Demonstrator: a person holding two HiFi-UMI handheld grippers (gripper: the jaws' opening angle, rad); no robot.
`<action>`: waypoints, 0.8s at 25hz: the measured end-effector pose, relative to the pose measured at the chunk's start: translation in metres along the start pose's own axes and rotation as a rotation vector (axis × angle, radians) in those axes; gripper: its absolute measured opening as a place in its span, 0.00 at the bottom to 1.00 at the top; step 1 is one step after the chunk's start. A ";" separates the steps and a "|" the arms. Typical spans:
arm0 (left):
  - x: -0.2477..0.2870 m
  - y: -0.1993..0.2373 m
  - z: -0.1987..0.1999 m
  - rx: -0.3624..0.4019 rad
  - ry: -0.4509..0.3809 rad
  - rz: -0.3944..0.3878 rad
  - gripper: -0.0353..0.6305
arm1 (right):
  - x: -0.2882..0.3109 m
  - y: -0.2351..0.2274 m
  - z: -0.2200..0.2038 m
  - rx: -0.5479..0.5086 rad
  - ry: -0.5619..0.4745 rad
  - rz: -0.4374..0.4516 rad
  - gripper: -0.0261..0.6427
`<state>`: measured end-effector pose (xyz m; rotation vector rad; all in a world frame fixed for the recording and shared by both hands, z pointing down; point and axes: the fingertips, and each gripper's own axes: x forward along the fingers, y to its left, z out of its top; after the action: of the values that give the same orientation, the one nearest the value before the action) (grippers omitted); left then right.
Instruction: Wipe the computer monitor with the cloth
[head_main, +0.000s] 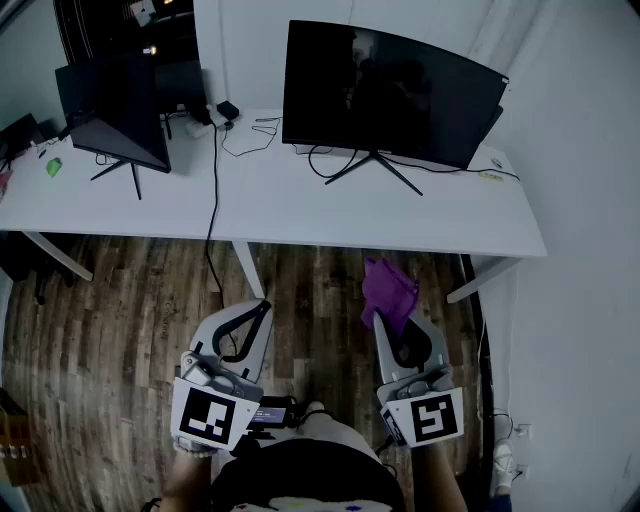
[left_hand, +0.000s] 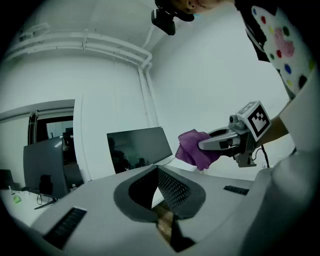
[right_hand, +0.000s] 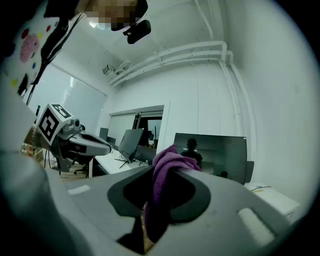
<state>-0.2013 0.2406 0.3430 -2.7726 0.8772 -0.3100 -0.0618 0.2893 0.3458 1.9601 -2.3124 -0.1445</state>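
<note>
Both jaws of the right hand-held gripper (head_main: 385, 322) pinch the purple cloth (head_main: 390, 288), which sticks out in front. The left hand-held gripper (head_main: 262, 305) has its jaws together with nothing in them. Each hangs low over the wood floor (head_main: 120, 300), short of the bench (head_main: 300, 210). The big monitor (head_main: 385, 95) stands at 12 o'clock from the cloth, well apart. Wiping has not begun, I think. Next, the cloth must go up and press softly on the dark screen.
</note>
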 end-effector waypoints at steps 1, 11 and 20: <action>0.001 0.000 0.000 0.002 0.000 0.001 0.06 | 0.001 -0.001 0.000 0.000 -0.001 0.001 0.16; 0.008 -0.006 0.004 0.015 0.007 0.017 0.06 | 0.001 -0.010 -0.004 0.010 -0.004 0.024 0.16; 0.026 -0.021 0.017 0.001 0.006 0.056 0.06 | -0.012 -0.042 -0.008 0.032 -0.025 0.030 0.16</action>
<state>-0.1643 0.2445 0.3364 -2.7417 0.9541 -0.3094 -0.0176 0.2939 0.3471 1.9481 -2.3729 -0.1311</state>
